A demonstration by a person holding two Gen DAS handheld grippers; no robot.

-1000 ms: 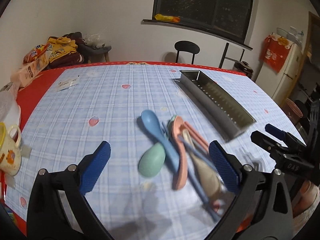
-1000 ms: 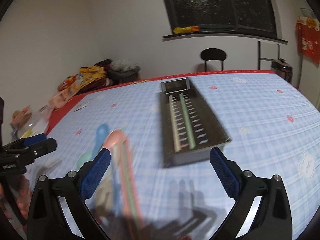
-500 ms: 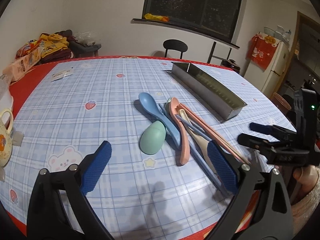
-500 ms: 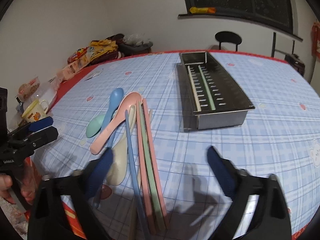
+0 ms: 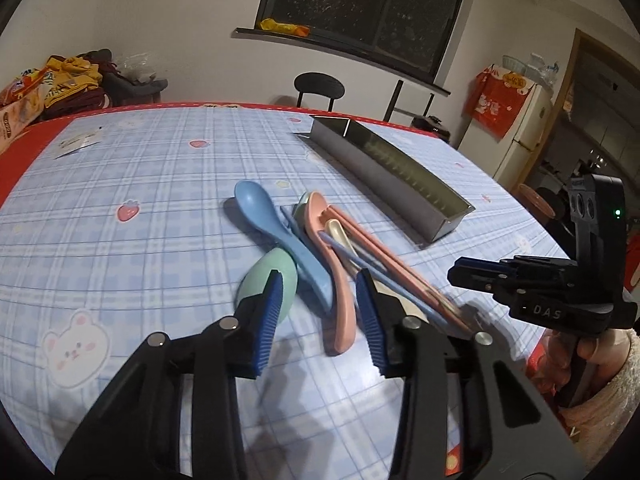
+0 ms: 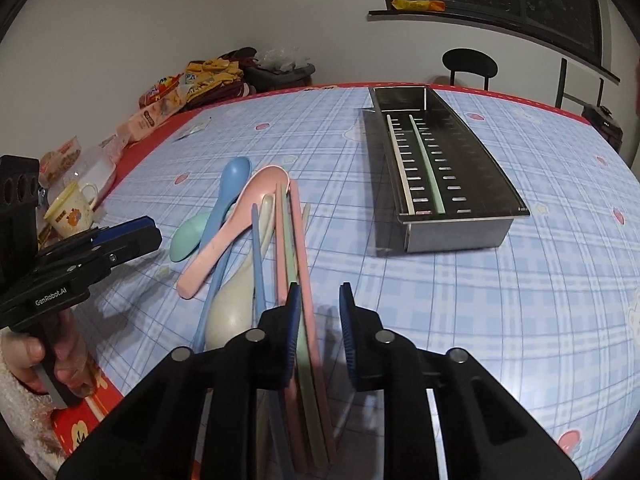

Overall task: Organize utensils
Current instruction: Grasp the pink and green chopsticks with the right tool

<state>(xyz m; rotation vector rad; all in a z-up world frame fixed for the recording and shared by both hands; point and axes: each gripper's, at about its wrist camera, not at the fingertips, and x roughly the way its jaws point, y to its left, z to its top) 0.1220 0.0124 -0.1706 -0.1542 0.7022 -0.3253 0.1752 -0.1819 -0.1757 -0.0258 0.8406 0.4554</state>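
Now both grippers are closing over the utensil pile (image 6: pixel 256 248) on the surface, left of the steel tray (image 6: pixel 452 224): left gripper (image 5: pixel 320 300) astride spoon handles, right gripper (image 6: pixel 318 316) around a pink chopstick (image 6: pixel 300 240) (neither clamped). Tangled handles could drag neighbours along.

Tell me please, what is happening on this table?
A person holds a gripper in each hand over a pile of pastel spoons and chopsticks. The left gripper and right gripper are both closing, neither gripping anything yet. The metal tray already holds two chopsticks.
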